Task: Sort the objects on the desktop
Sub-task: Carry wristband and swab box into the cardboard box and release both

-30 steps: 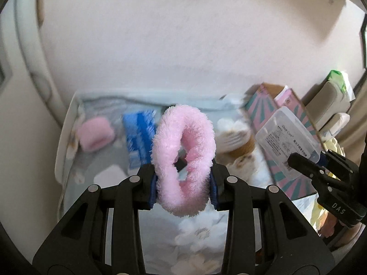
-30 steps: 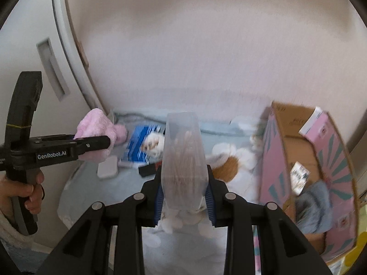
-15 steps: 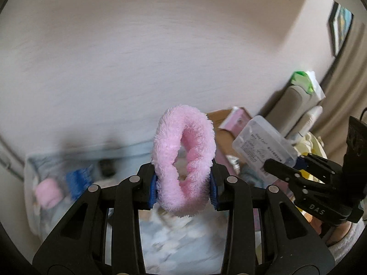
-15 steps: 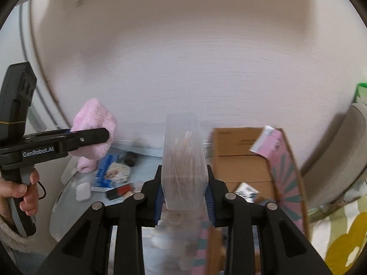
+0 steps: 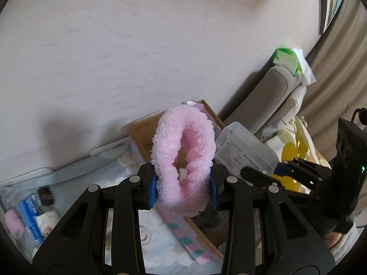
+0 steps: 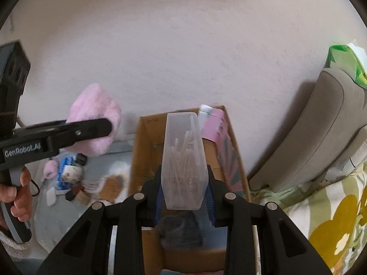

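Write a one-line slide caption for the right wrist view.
Right gripper clamps a clear box of cotton swabs above an open cardboard box.

A plain, pale wall with a faint texture fills most of both views. At the right stands a grey-beige upholstered headboard or chair back leaning toward the wall, with a green-and-white packet on its top. Below it lies bedding printed with yellow and olive flowers. In the left wrist view a framed picture hangs high on the right (its subject too small to tell), beside a beige curtain. Soft daylight falls evenly.
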`<action>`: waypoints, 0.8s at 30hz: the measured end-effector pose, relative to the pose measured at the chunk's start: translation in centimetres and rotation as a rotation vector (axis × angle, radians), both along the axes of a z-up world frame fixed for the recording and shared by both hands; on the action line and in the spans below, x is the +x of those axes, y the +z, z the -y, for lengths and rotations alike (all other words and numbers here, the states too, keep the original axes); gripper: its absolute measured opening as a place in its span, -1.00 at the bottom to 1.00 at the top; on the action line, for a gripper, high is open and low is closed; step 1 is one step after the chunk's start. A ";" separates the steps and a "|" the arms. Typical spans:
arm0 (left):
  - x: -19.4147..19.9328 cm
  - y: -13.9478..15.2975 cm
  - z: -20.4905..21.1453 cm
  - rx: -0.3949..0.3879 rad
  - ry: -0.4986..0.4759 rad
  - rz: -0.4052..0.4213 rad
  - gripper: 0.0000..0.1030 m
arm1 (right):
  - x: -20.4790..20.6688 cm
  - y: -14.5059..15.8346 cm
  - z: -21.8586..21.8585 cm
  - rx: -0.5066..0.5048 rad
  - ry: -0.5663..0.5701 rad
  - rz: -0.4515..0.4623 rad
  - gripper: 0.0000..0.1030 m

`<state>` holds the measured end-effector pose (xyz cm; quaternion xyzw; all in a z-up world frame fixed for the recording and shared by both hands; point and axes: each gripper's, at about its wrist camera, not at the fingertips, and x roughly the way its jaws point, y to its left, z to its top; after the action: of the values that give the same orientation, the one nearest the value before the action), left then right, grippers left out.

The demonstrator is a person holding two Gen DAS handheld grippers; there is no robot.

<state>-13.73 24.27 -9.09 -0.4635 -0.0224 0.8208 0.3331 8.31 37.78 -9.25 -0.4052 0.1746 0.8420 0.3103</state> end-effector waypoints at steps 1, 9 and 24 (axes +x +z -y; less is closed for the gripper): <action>-0.3 -0.4 -0.9 -0.007 -0.007 0.003 -0.39 | 0.0 -0.2 -0.4 -0.004 -0.003 0.004 -0.44; -1.9 -2.5 -4.4 -0.048 -0.017 0.036 -0.39 | -0.8 -2.4 -2.8 -0.032 -0.004 0.038 -0.44; -3.0 -5.9 -5.6 -0.145 0.043 0.106 0.30 | -1.3 -5.5 -4.8 -0.078 -0.030 0.127 -0.30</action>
<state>-16.78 29.83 -14.95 -0.5286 0.0097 0.8015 0.2794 7.00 42.54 -14.75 -0.4670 0.1935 0.8024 0.3173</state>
